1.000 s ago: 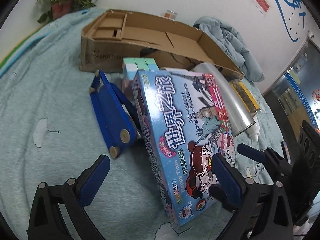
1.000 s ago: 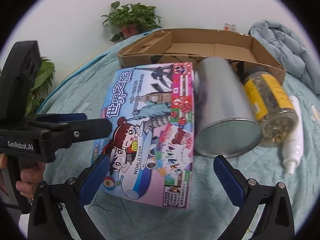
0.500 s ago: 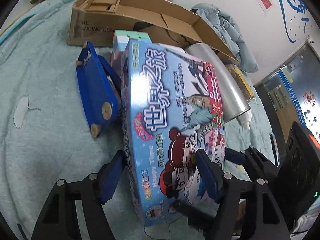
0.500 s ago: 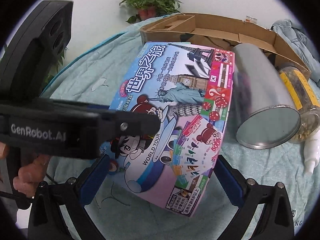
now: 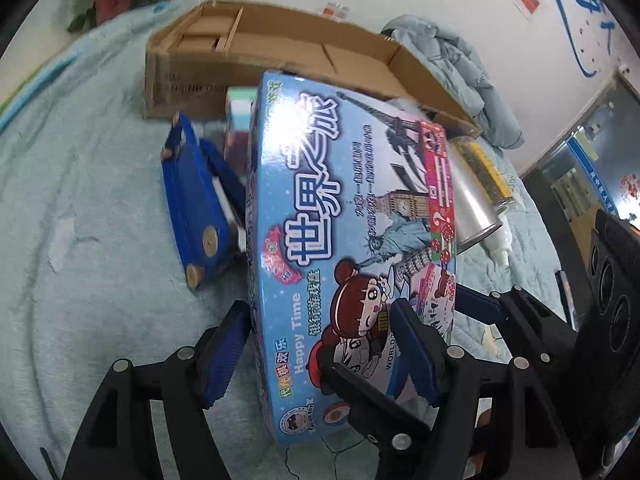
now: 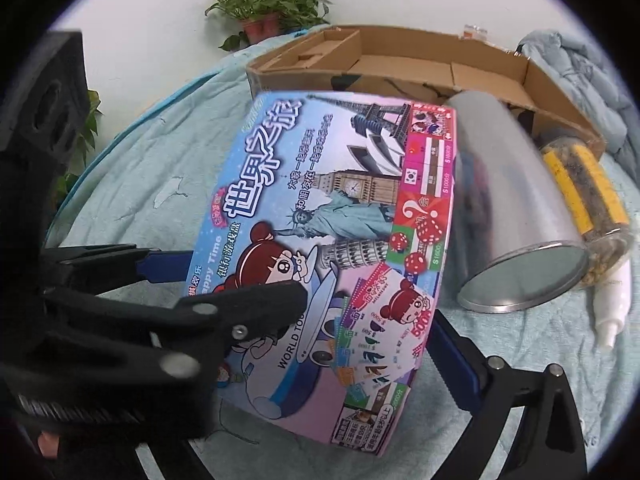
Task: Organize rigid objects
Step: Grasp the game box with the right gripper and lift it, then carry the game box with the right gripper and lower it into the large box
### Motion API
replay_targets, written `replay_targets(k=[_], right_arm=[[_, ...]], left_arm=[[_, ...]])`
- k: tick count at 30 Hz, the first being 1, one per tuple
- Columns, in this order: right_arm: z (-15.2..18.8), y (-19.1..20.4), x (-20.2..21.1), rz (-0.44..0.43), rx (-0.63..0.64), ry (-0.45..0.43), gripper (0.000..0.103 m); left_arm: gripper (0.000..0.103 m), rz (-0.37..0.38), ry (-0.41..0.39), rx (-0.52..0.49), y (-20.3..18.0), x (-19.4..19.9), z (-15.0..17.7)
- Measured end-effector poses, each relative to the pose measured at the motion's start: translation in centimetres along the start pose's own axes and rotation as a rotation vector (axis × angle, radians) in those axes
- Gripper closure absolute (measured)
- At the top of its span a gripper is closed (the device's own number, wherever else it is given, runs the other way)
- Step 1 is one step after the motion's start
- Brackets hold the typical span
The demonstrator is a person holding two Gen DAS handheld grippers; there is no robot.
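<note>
Left gripper (image 5: 320, 354) clamped on game box (image 5: 352, 216); only this view shows blue toy (image 5: 196, 204), left of centre. Right gripper (image 6: 452, 364) apart, its left finger hidden; can (image 6: 516, 216) beside the box.

The left gripper (image 6: 256, 280) clamps the board game box (image 6: 340, 240). A silver can (image 6: 516, 216) lies just beside it on the blanket (image 6: 132, 184).

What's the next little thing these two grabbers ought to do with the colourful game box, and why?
Probably finish closing the right gripper on the game box. The left gripper, jaws just closed, already clamps one edge; the right's jaws, just closing, straddle the box, but a firm hold isn't evident. Two grips should steady a lift.
</note>
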State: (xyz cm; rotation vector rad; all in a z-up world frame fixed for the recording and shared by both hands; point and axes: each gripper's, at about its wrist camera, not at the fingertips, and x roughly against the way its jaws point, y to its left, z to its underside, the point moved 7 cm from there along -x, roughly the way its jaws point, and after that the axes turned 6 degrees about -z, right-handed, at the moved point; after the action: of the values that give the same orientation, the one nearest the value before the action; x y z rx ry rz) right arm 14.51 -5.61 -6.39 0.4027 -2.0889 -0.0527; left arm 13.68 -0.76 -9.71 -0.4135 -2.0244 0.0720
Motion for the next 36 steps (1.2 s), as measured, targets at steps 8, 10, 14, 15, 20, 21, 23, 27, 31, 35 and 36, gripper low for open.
replay_targets(k=[8, 10, 14, 15, 20, 21, 23, 27, 31, 35, 36], right_arm=[[-3.8, 0.5, 5.5, 0.032, 0.023, -0.170, 0.013], [-5.2, 0.8, 7.2, 0.052, 0.037, -0.232, 0.014], [-7.5, 1.1, 9.1, 0.075, 0.055, -0.300, 0.014], [-8.2, 1.2, 9.4, 0.080, 0.061, -0.314, 0.014], [-10.7, 1.2, 10.3, 0.101, 0.087, -0.363, 0.014], [-11.4, 1.3, 10.4, 0.104, 0.091, -0.372, 0.014], [-12.5, 1.3, 10.4, 0.110, 0.097, -0.387, 0.014], [-14.4, 1.2, 10.4, 0.121, 0.105, -0.411, 0.014], [-15.6, 0.5, 10.0, 0.115, 0.099, -0.421, 0.014], [-15.9, 0.3, 9.9, 0.116, 0.104, -0.421, 0.014], [-16.1, 0.2, 9.6, 0.107, 0.112, -0.420, 0.014]], left_arm=[[0.034, -0.059, -0.232, -0.093, -2.7, 7.7, -3.8], [0.034, -0.048, -0.263, -0.099, -3.0, 9.0, -4.7], [0.034, -0.043, -0.327, -0.106, -3.6, 11.2, -7.0], [0.034, -0.041, -0.342, -0.106, -3.7, 11.7, -7.6], [0.034, -0.047, -0.392, -0.129, -4.0, 13.7, -10.8], [0.034, -0.049, -0.402, -0.133, -4.1, 14.1, -11.5], [0.034, -0.051, -0.418, -0.136, -4.1, 14.6, -12.6], [0.034, -0.052, -0.432, -0.143, -4.2, 15.2, -15.4], [0.034, -0.063, -0.436, -0.148, -3.8, 14.7, -18.4], [0.034, -0.061, -0.429, -0.141, -3.1, 13.6, -21.4], [0.034, -0.062, -0.423, -0.138, -2.8, 13.0, -22.3]])
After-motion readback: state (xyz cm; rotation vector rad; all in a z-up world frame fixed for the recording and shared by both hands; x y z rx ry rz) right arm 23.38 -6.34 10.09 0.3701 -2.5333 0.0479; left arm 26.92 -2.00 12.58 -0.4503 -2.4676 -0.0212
